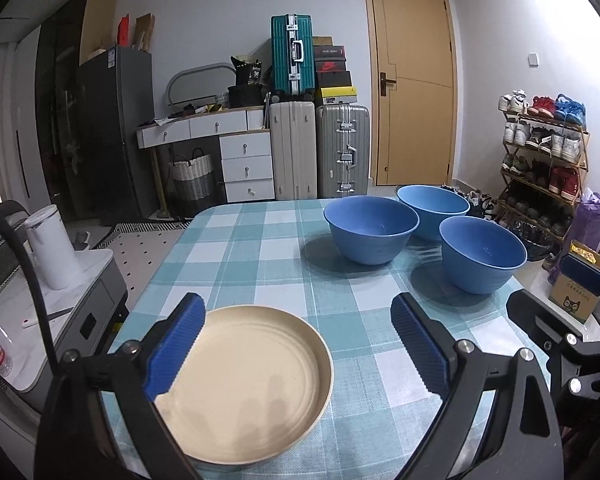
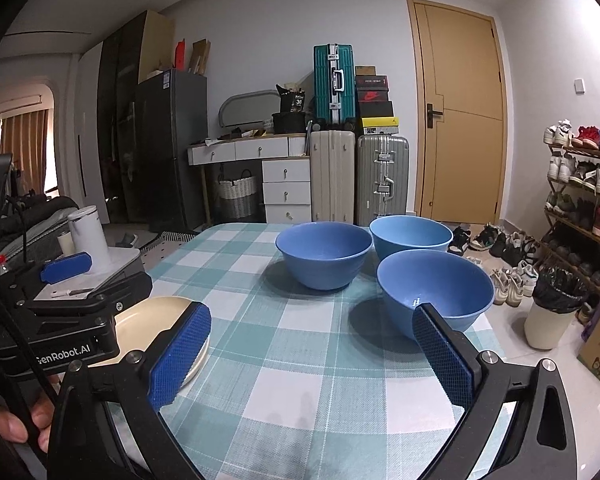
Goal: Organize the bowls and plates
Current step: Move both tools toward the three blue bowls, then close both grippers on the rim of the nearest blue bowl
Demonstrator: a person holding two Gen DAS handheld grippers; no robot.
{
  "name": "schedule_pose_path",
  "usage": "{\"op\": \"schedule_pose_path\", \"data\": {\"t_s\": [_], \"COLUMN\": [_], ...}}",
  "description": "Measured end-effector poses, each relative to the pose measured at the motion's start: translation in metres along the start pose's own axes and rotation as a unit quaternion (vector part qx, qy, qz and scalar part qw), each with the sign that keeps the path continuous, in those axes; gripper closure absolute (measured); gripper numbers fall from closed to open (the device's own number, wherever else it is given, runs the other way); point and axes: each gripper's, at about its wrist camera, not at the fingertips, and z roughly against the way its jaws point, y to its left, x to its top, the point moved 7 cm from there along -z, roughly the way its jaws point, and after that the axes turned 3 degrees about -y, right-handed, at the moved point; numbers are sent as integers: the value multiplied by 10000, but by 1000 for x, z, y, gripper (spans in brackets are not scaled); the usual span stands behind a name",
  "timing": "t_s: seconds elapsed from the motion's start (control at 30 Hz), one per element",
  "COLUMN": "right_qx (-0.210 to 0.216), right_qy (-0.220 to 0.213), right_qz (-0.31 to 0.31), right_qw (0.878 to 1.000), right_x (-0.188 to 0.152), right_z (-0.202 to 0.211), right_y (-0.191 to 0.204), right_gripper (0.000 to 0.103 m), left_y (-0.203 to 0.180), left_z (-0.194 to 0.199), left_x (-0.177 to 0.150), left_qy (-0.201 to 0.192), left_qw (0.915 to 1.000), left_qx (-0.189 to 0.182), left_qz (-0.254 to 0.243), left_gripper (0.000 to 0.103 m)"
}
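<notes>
On the left, our left gripper (image 1: 298, 344) hangs wide open and empty over the near edge of the tabletop (image 1: 236, 240). The plate (image 1: 248, 384) lies flat just under its left finger — that pad overlaps the plate's left rim, though we cannot tell whether it touches. So the plate sits low and left of that gripper's centre, and the left hand is clearly the nearer one for it.

Moving right, our right gripper (image 2: 312, 352) is also spread open, holding nothing. The near bowl (image 2: 436, 292) stands upright just ahead of its right finger, slightly right of centre. The left bowl (image 2: 324, 254) and far bowl (image 2: 410, 234) sit behind it, close together — the far one near the back edge.

We judge the bowls fall to the right hand: a short reach forward and rightward meets the near bowl's rim first.
</notes>
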Motion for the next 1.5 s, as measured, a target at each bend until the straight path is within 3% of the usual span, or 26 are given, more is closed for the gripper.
{"op": "schedule_pose_path", "data": {"t_s": [0.87,1.23,1.37,1.5], "right_qx": [-94,-260,-202,-305], "right_qy": [285,45,-51,83], "right_qz": [-507,-788,-1119,-1344], "right_qw": [9983,9965,9935,9904], "right_x": [-7,0,12,23], "right_z": [-10,5,11,3], "right_y": [-18,-45,-79,-127], "right_gripper": [1,1,1,1], "left_y": [-7,-38,-69,-106], "left_z": [-11,-34,-62,-86], "left_x": [-7,-3,-8,-3], "left_qy": [196,694,1370,1647], "left_qw": [9996,9946,9872,9810], "left_qx": [-91,-547,-744,-1009], "left_qz": [170,543,331,187], "left_gripper": [8,8,8,8]}}
